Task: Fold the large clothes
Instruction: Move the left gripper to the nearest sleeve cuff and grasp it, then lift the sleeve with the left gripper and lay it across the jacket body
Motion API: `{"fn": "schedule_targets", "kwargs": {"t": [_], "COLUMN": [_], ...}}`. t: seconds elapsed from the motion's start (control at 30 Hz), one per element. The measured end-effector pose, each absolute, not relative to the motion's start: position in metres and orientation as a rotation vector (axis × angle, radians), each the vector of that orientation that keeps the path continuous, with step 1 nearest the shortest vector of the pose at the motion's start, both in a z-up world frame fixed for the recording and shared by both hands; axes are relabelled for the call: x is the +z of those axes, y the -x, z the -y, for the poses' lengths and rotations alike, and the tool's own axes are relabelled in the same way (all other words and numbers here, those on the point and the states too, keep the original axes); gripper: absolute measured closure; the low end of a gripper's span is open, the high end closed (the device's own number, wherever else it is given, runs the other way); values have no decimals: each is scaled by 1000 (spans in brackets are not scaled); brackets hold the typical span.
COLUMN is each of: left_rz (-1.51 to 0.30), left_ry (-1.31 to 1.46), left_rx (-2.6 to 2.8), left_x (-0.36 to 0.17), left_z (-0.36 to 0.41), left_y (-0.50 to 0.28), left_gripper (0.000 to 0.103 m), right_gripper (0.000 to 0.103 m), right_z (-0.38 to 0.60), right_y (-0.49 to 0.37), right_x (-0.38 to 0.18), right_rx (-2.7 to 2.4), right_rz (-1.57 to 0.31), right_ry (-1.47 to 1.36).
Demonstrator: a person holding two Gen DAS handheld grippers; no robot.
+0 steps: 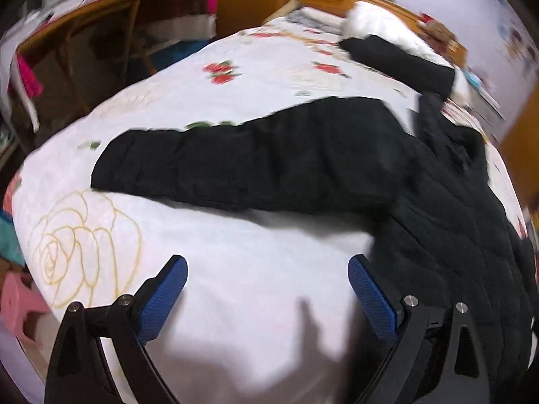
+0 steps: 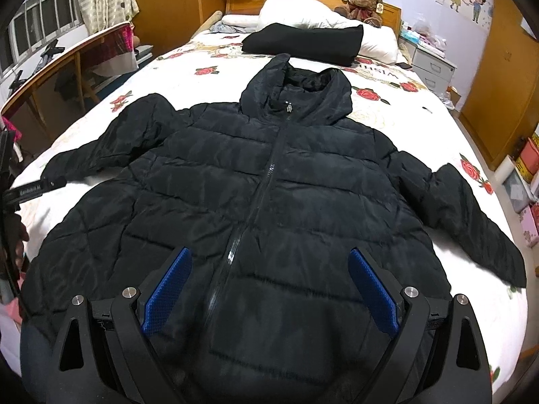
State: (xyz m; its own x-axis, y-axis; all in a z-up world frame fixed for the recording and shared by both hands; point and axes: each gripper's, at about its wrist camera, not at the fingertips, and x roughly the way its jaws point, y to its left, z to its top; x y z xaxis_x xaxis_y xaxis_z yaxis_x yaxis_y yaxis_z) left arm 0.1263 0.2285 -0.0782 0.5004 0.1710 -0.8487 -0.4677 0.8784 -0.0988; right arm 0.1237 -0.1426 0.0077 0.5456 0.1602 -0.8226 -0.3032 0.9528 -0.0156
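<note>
A black hooded puffer jacket (image 2: pixel 269 195) lies flat, zipped, front up on the bed, hood toward the headboard, both sleeves spread out. My right gripper (image 2: pixel 269 269) is open and empty, hovering above the jacket's lower front near the zipper. My left gripper (image 1: pixel 267 279) is open and empty over bare bedsheet, just below the jacket's left sleeve (image 1: pixel 235 168), with the jacket body (image 1: pixel 471 252) to its right. The left gripper's body shows at the left edge of the right wrist view (image 2: pixel 13 195).
The bed (image 2: pixel 454 128) has a white sheet with rose prints. A folded black garment (image 2: pixel 303 42), white pillows (image 2: pixel 303 13) and a teddy bear (image 2: pixel 363 3) lie at the headboard. A wooden desk (image 2: pixel 67 67) stands left, drawers and boxes (image 2: pixel 525 181) right.
</note>
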Motion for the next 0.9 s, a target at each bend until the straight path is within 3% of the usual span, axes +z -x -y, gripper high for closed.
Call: {"fn": "schedule_targets", "kwargs": {"t": [0.4, 0.57, 0.67, 0.73, 0.8, 0.9], "left_rz": [-947, -919, -922, -922, -915, -892], "left_ry": [656, 648, 607, 601, 609, 574], "left_rx": [597, 640, 668, 664, 628, 610], "left_x": [-129, -141, -144, -144, -141, -121], "left_z": [-344, -357, -364, -366, -368, -361], "left_y": [-143, -158, -165, -167, -168, -167], "left_gripper": [18, 20, 41, 70, 88, 94], "right_gripper": [10, 10, 10, 10, 11, 19], "right_z": [135, 139, 141, 143, 145, 148], "right_y": [-154, -161, -163, -164, -164, -162], "right_x": [-19, -28, -33, -34, -35, -33], "right_rx": [262, 243, 235, 226, 220, 217], "right_rz": [-1020, -1040, -1049, -1053, -1054, -1052], "right_ry": [154, 154, 152, 148, 146, 145]}}
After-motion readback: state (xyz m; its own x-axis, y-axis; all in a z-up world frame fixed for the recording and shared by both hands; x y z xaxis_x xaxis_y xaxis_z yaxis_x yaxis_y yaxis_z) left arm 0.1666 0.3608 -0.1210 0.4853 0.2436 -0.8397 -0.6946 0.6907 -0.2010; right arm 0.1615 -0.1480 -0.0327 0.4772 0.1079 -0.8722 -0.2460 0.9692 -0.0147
